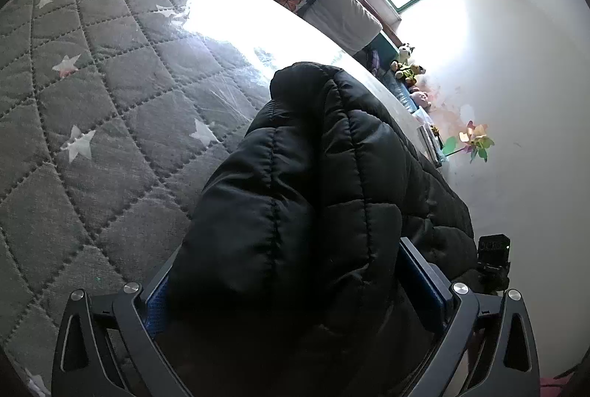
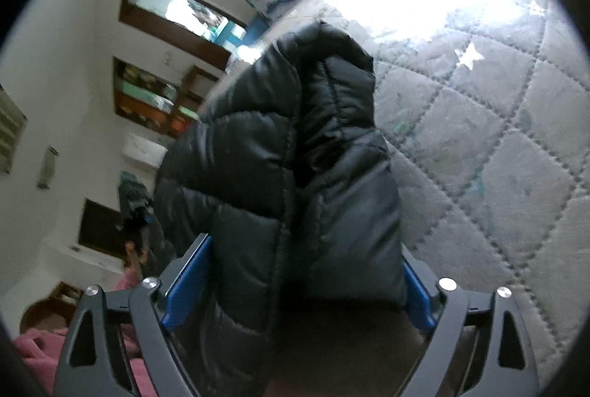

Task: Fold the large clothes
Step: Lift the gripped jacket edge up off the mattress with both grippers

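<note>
Left wrist view: left gripper [image 1: 295, 290] clamped on a bunched black puffer jacket [image 1: 317, 176], held above the quilted bed [image 1: 92, 109], near its far edge; step judged: carrying a fold across.
Right wrist view: right gripper [image 2: 295, 282] likewise pinching jacket; padding glossy, thick; next, lower it flat.

Each hand-held unit, left gripper [image 1: 295, 290] and right gripper [image 2: 295, 282], has a black skeletal frame with triangular cut-outs on both outer arms. Round silver screw heads [image 1: 132, 287] cap the linkage pivots. Blue textured pads [image 2: 186, 286] line the inner finger faces.
</note>
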Tool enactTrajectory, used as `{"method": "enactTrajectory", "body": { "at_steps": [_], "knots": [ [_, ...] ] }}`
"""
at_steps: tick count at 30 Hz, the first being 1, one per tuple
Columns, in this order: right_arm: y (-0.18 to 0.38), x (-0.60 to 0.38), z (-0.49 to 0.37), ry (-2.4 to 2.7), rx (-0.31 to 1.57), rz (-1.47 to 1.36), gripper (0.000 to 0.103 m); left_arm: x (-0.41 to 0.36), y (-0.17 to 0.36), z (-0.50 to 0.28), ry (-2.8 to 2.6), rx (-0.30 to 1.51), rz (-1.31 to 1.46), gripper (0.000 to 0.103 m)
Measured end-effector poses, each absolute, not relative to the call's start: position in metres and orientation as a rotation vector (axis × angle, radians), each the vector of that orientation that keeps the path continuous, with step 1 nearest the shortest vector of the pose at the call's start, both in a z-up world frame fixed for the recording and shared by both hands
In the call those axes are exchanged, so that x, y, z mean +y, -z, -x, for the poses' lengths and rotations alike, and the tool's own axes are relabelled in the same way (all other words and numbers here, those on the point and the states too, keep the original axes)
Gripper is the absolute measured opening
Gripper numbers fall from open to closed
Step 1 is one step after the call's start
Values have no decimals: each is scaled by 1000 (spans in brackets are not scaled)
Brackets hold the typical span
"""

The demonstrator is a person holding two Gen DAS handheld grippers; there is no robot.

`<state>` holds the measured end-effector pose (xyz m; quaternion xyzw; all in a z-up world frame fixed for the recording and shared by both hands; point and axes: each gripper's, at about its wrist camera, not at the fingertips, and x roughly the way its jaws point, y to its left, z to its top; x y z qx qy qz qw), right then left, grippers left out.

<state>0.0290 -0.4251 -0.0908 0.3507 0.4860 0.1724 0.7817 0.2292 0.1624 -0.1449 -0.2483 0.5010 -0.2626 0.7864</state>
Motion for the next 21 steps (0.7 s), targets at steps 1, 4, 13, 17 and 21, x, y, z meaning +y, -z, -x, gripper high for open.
{"method": "enactTrajectory", "body": {
  "at_steps": [1,4,13,17,21],
  "knots": [
    [90,-423,-30,-369,1045,-748,103,163,145,-229,565,1083,537,103],
    [88,-419,-30,-347,1045,-730,101,164,145,-227,565,1102,557,103],
    [85,-413,-29,-325,1040,-719,91,166,144,-216,542,1056,550,98],
    [64,-403,-25,-296,1010,-655,71,159,118,-198,499,975,510,71],
    [38,-391,-29,-265,986,-572,55,140,89,-189,432,931,389,56]
  ]
}}
